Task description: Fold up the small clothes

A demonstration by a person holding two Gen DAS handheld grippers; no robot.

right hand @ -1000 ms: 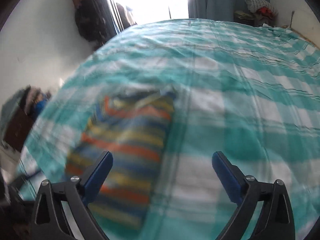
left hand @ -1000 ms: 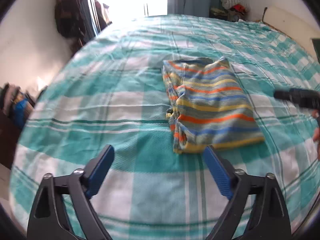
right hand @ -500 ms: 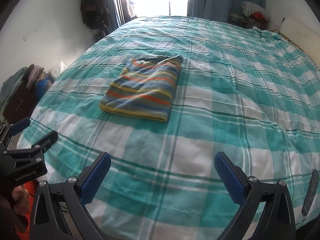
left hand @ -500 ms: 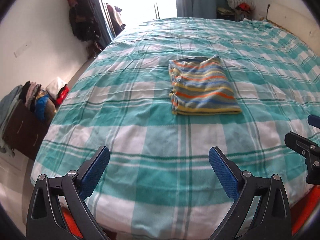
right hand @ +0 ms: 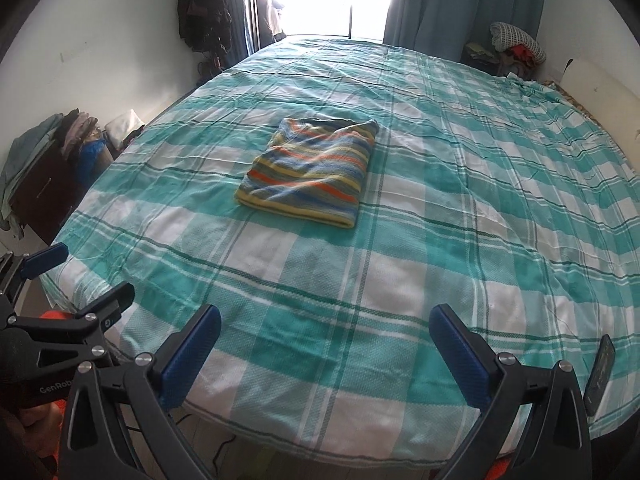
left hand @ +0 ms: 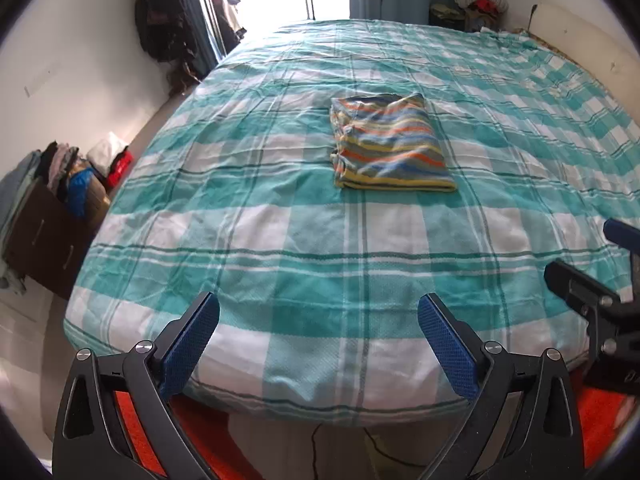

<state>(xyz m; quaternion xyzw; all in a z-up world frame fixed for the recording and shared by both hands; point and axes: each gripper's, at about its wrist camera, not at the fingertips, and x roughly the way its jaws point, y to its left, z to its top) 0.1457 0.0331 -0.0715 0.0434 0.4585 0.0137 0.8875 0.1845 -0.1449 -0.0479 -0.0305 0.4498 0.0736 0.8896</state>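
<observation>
A small striped garment (left hand: pixel 388 146) (right hand: pixel 310 170), in orange, yellow, blue and grey bands, lies folded into a neat rectangle near the middle of the bed. My left gripper (left hand: pixel 318 334) hangs open at the near edge of the mattress, well short of the garment, with nothing between its blue pads. My right gripper (right hand: pixel 324 346) is likewise open and empty over the bed's near edge. Each gripper shows at the side of the other's view: the right gripper (left hand: pixel 608 280) at the right, the left gripper (right hand: pixel 68 292) at the left.
The bed (left hand: pixel 280 240) wears a teal and white checked sheet. A dark dresser piled with clothes (left hand: pixel 44 208) stands at the left wall. Clothes hang by the bright window (left hand: pixel 168 20). A dark phone (right hand: pixel 600 372) lies at the bed's right near edge.
Both grippers have pulled back from the folded garment to the bed's near edge. The garment stays where it lay, now farther off in both views.
</observation>
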